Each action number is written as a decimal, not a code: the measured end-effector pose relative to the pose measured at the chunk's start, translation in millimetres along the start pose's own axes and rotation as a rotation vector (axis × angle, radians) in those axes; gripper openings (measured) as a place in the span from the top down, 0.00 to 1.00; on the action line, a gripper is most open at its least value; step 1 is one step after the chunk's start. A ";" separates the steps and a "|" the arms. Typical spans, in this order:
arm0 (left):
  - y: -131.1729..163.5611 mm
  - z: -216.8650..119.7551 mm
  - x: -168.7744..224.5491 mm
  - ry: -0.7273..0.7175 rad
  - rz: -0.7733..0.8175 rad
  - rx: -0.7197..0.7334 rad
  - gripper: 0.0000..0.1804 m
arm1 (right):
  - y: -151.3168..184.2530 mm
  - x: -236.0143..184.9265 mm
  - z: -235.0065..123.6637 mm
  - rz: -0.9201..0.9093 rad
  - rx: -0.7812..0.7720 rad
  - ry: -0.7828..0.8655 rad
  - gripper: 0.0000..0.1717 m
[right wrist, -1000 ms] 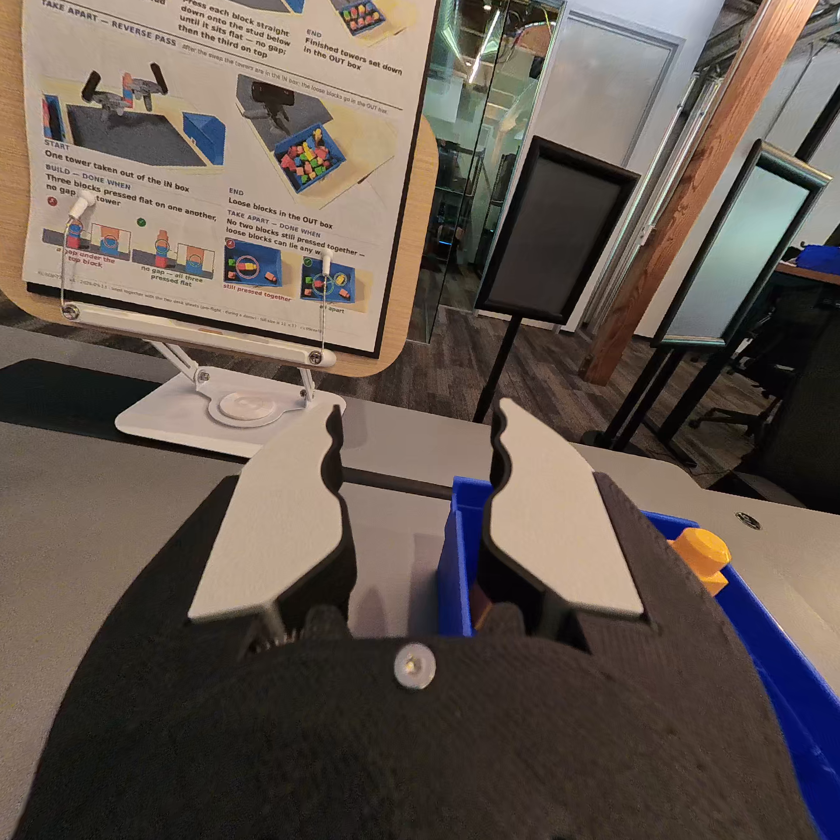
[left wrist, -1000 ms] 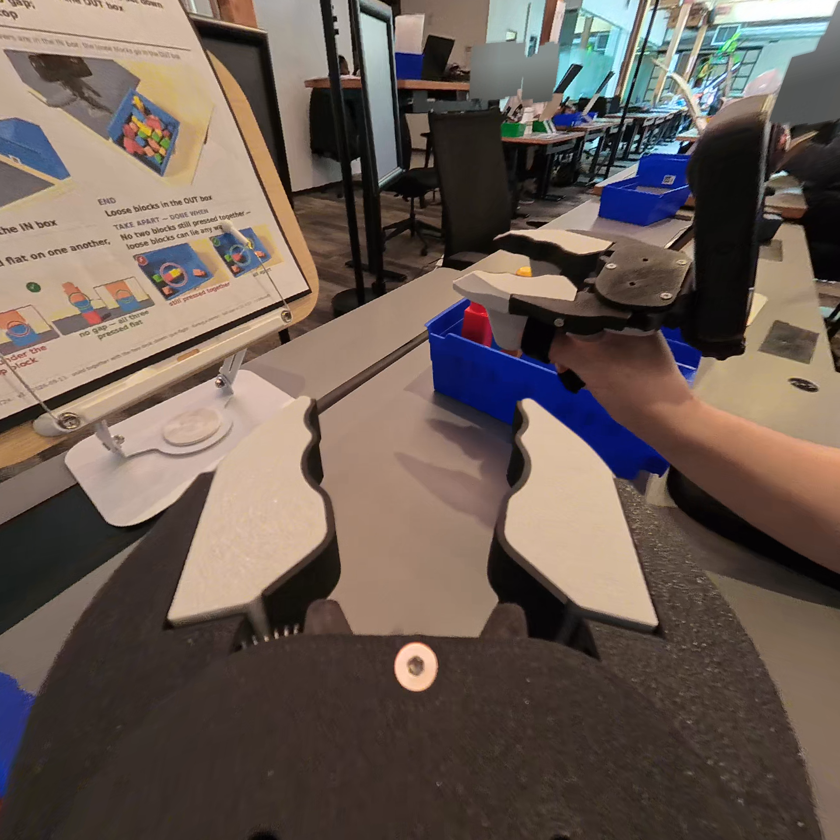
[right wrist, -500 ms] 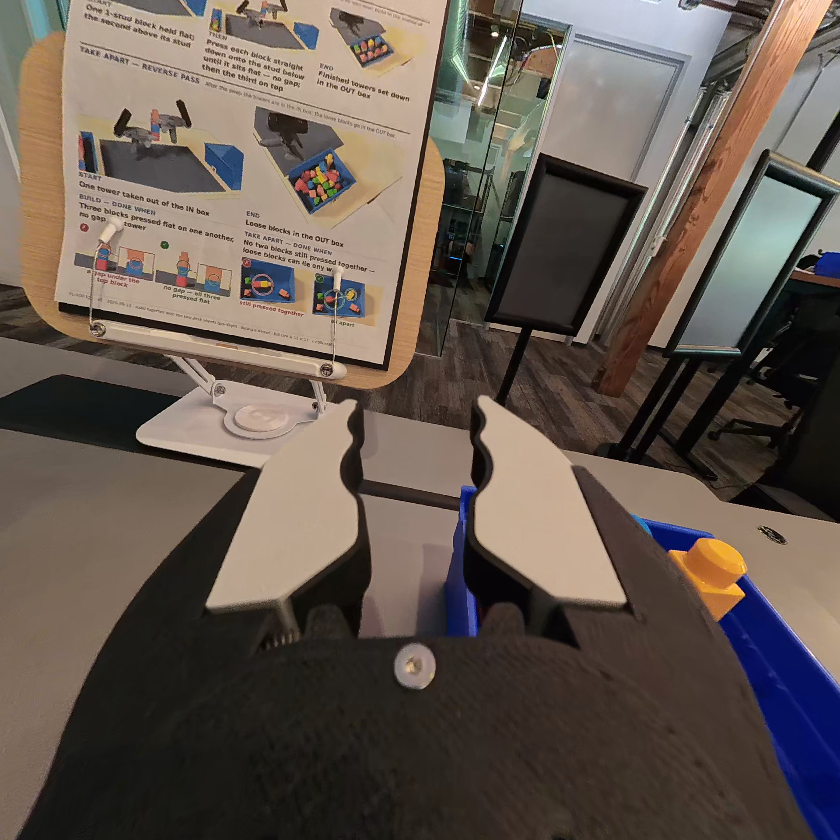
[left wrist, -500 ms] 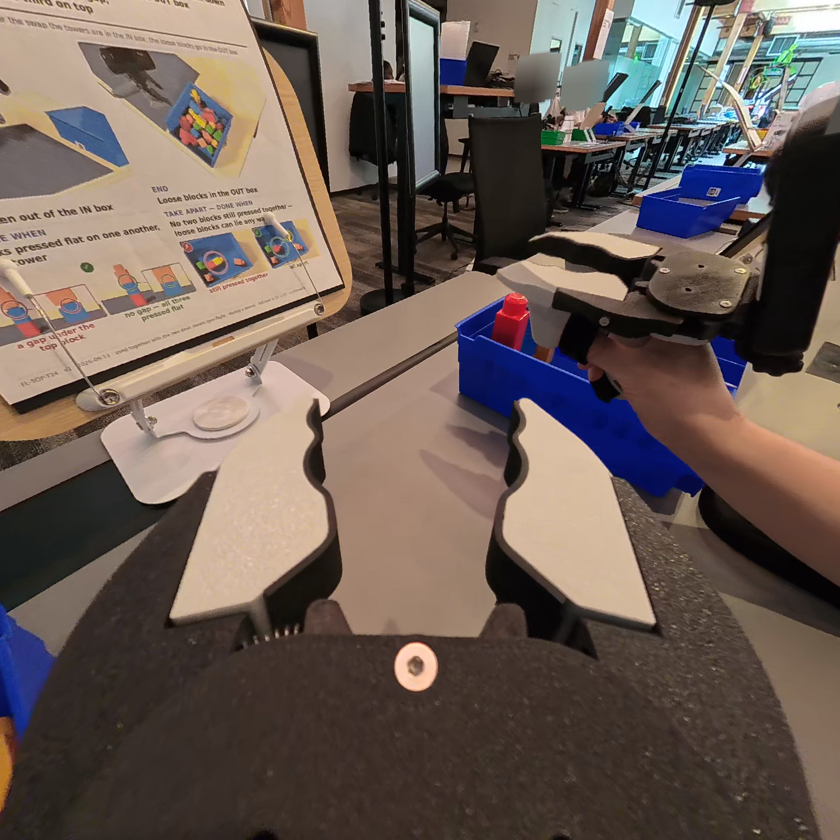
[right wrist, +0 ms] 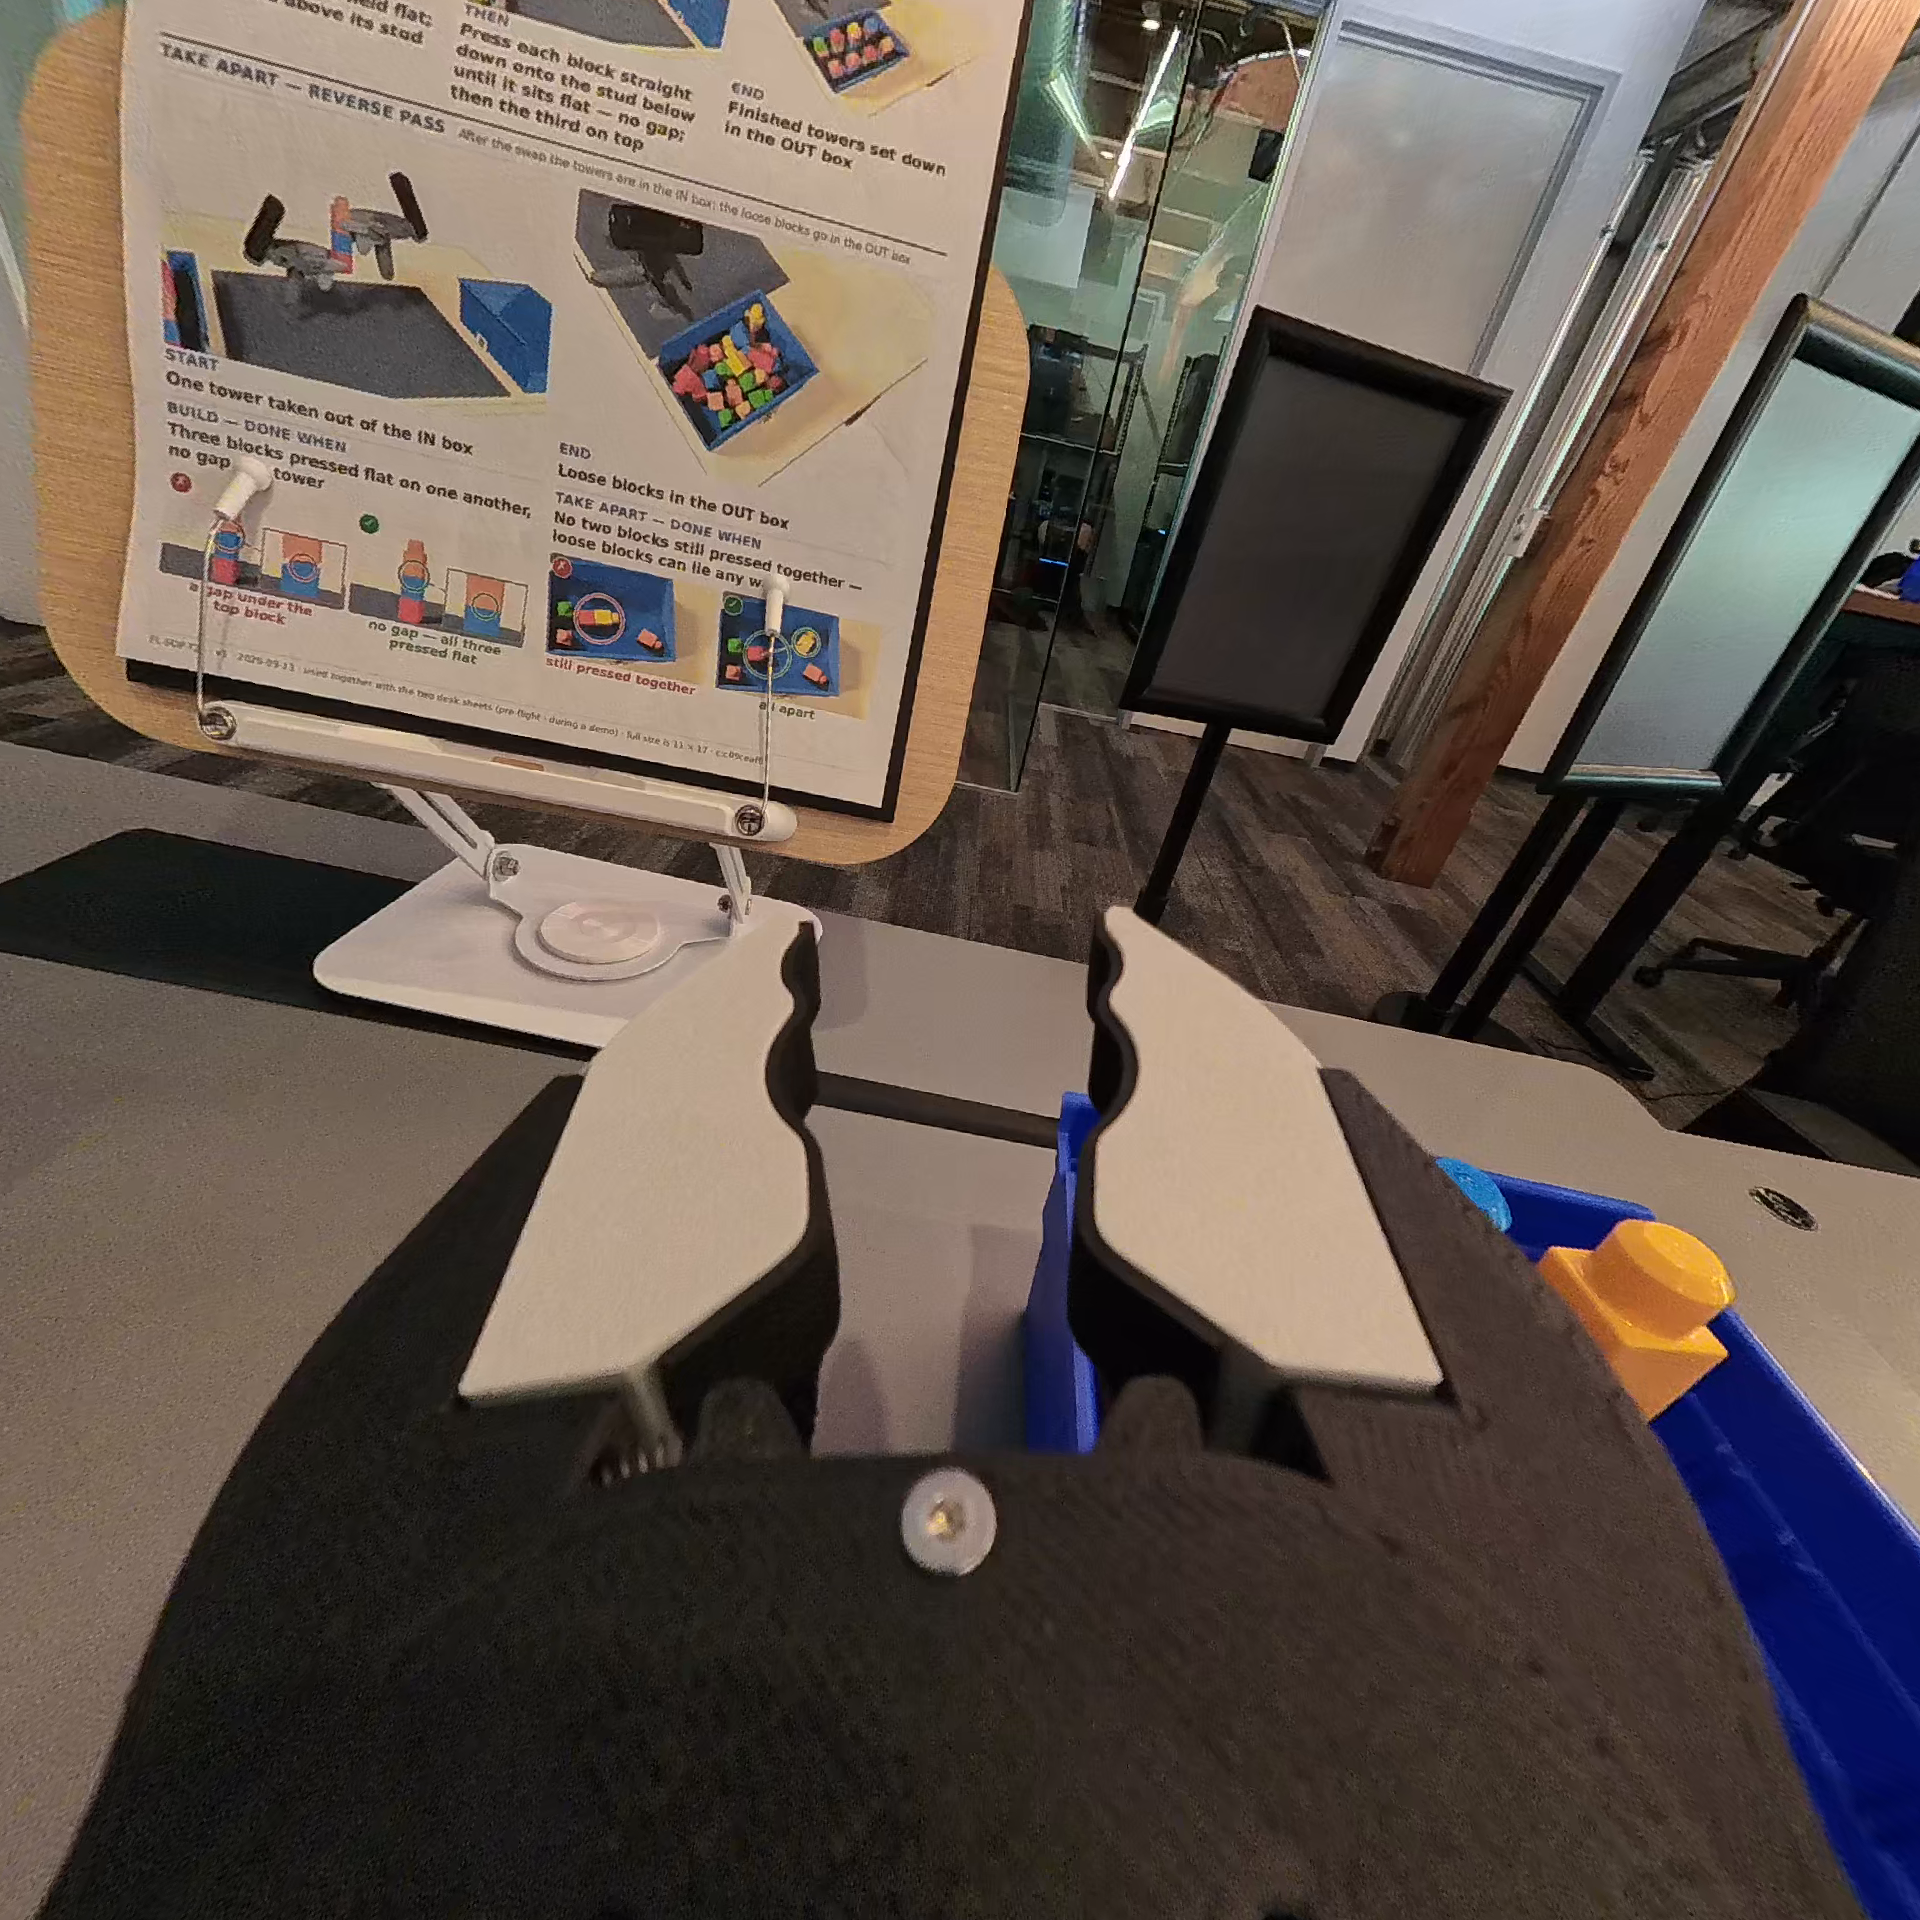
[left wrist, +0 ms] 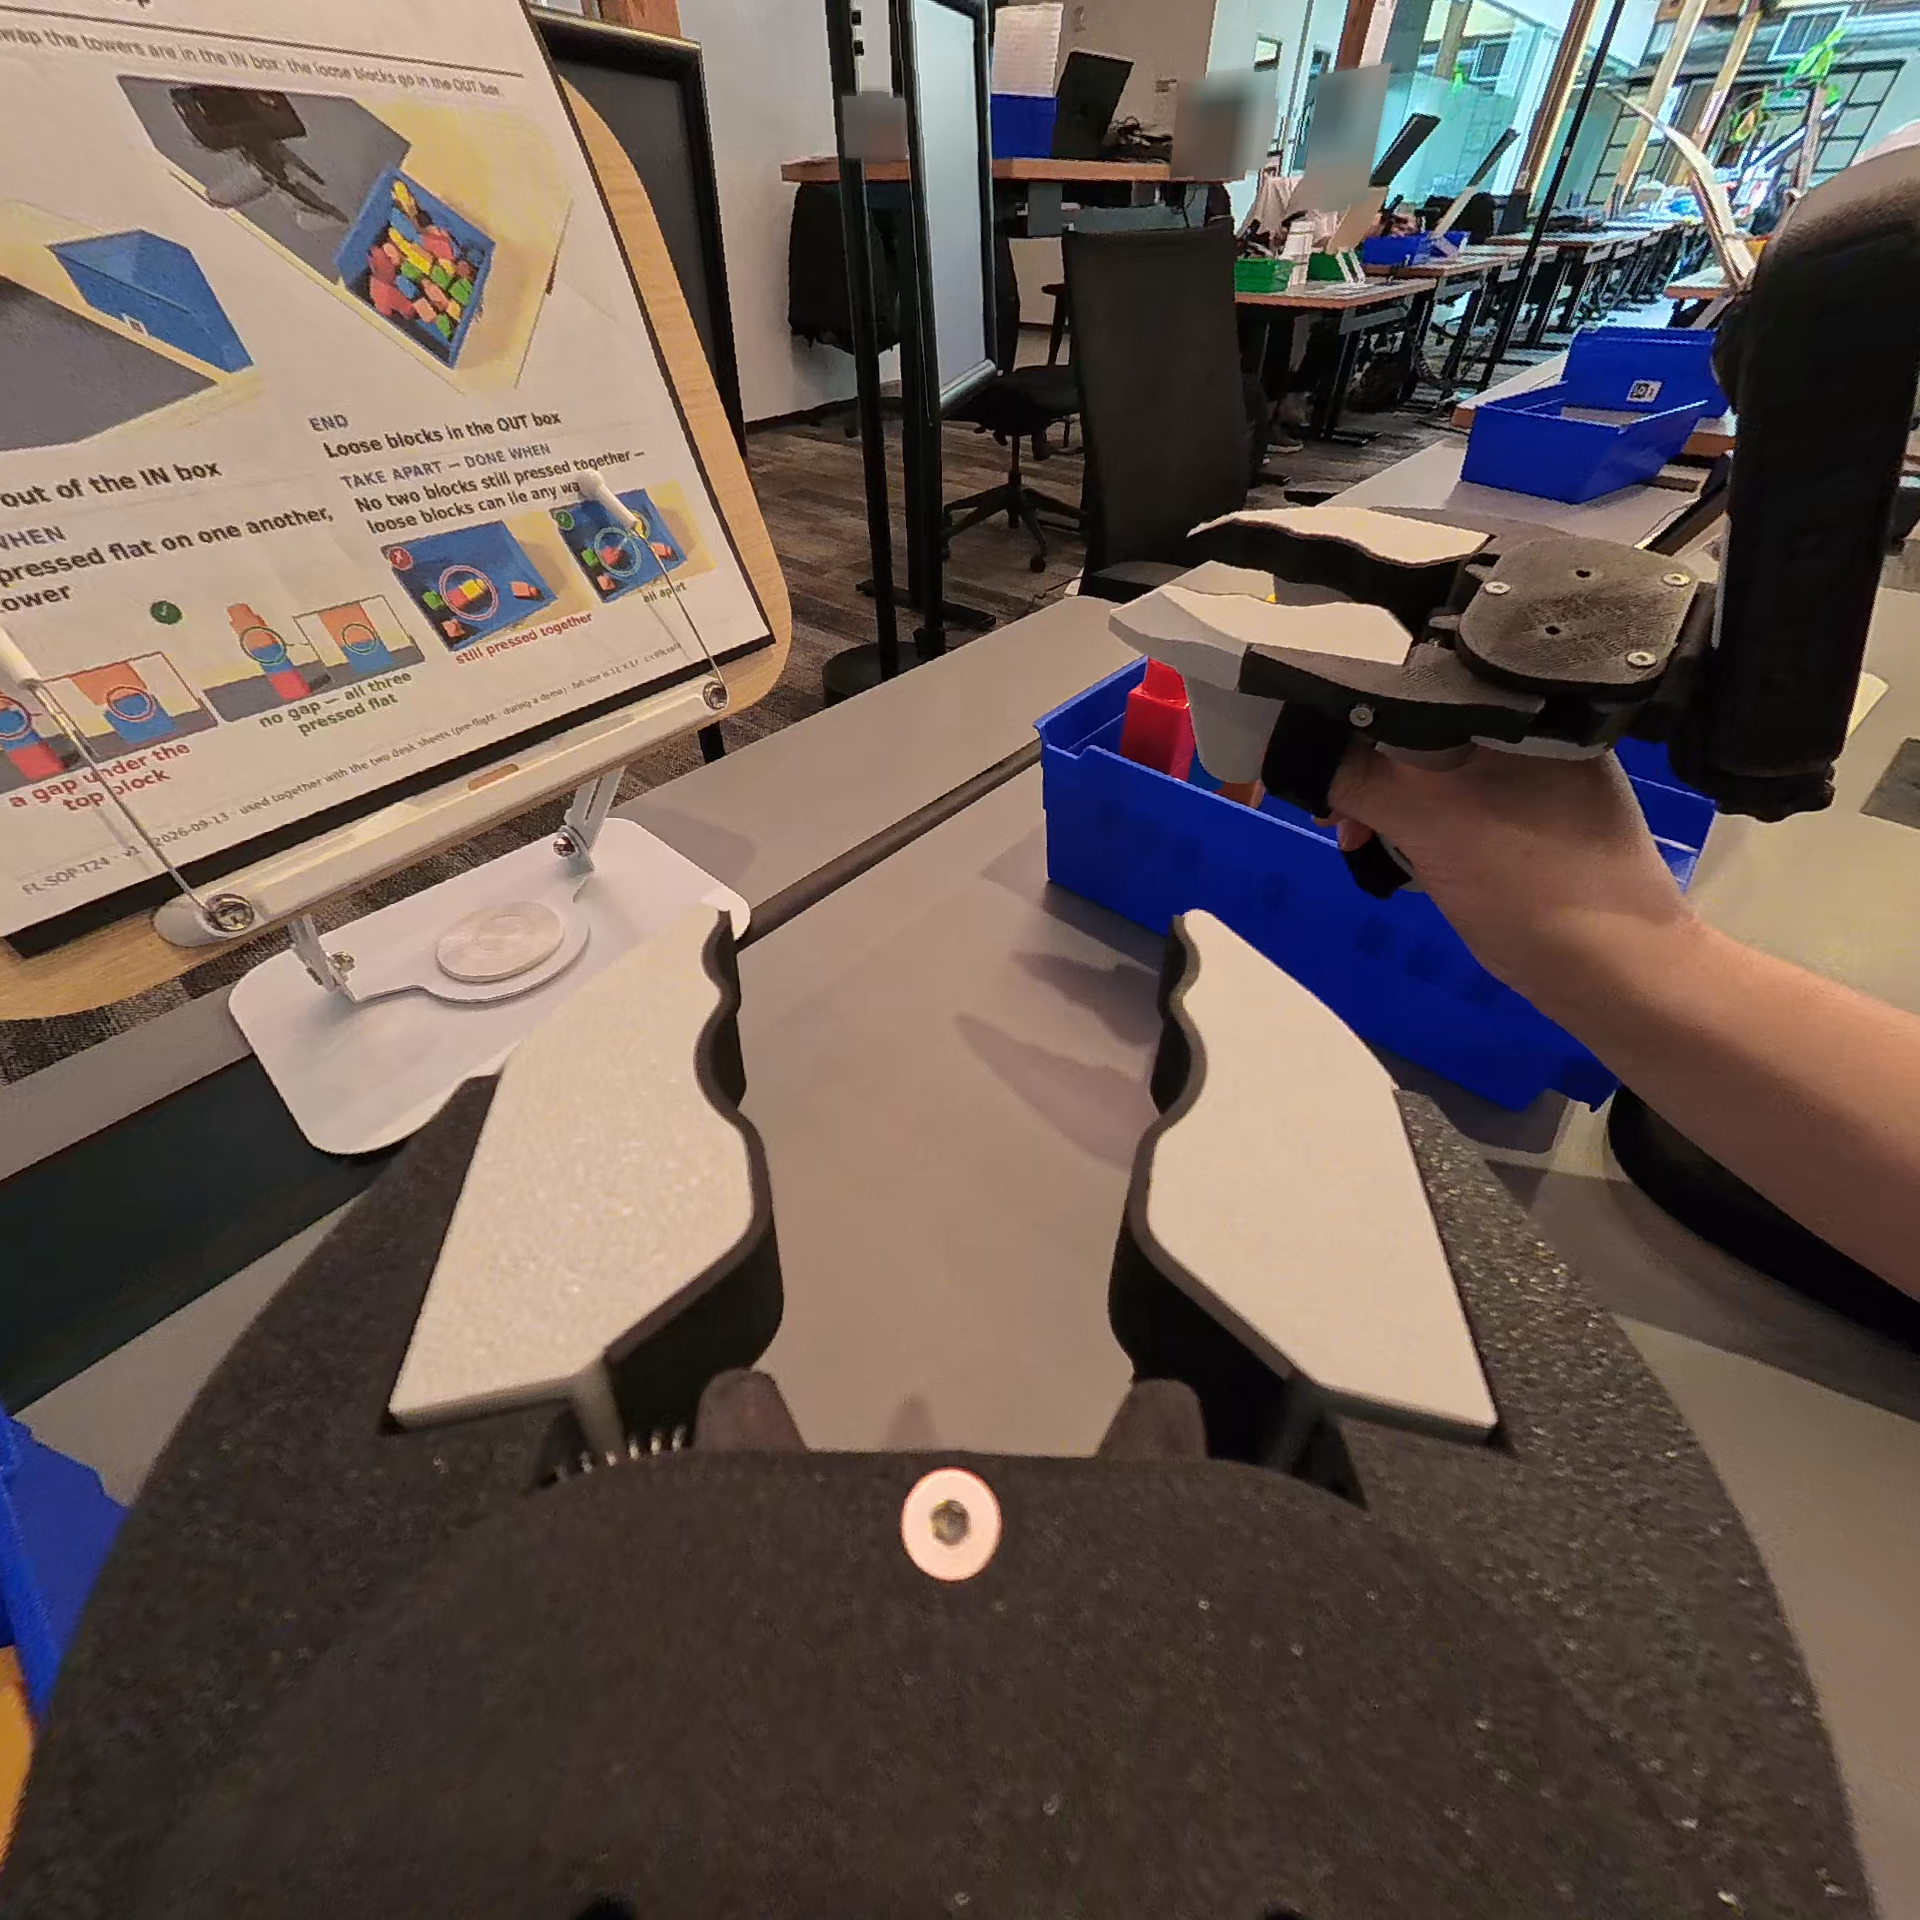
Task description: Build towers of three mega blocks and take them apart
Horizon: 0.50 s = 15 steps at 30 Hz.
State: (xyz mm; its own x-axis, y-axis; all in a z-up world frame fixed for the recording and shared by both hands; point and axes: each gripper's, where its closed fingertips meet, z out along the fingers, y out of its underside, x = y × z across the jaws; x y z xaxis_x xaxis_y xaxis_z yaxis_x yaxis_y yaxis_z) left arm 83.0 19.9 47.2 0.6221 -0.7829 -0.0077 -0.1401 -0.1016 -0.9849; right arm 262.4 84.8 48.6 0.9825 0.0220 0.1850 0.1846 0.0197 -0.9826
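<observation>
A blue bin (left wrist: 1299, 904) stands on the grey table (left wrist: 935, 1143) to the right. A red block tower (left wrist: 1155, 717) stands upright in its left end, with blue and orange blocks behind it. My right gripper (left wrist: 1155, 577) hovers over that end of the bin, just above the red tower, open and empty. In the right wrist view the right gripper (right wrist: 956, 930) shows only table and the bin's corner (right wrist: 1055, 1247) between its fingers. An orange block (right wrist: 1642, 1309) stands in the bin at its right. My left gripper (left wrist: 956, 925) is open and empty over the bare table.
An instruction board on a white stand (left wrist: 468, 966) stands at the table's back left, also in the right wrist view (right wrist: 582, 935). A second blue bin's edge (left wrist: 42, 1538) shows at the lower left. Another blue bin (left wrist: 1590, 436) sits on a far desk.
My right gripper's jaws narrowed on air, then widened a little, and it rose slightly over the bin's left end. My left gripper stayed open and drifted a little.
</observation>
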 end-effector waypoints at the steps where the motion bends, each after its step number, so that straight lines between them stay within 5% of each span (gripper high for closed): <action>1: 0.0 0.0 -0.1 0.000 -0.002 0.000 0.57 | 0.4 -0.2 0.3 0.002 -0.002 -0.002 0.70; 15: 2.5 1.6 0.7 -0.001 0.002 -0.014 0.57 | 5.5 -2.3 2.6 0.017 -0.021 -0.020 0.71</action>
State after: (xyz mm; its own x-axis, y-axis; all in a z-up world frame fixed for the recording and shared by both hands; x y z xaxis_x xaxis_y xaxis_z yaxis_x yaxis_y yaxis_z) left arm 84.3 20.1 44.4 0.6227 -0.7824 -0.0099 -0.1520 -0.1086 -0.9824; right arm 261.1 87.5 42.8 0.9849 0.0420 0.1680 0.1682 -0.0019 -0.9857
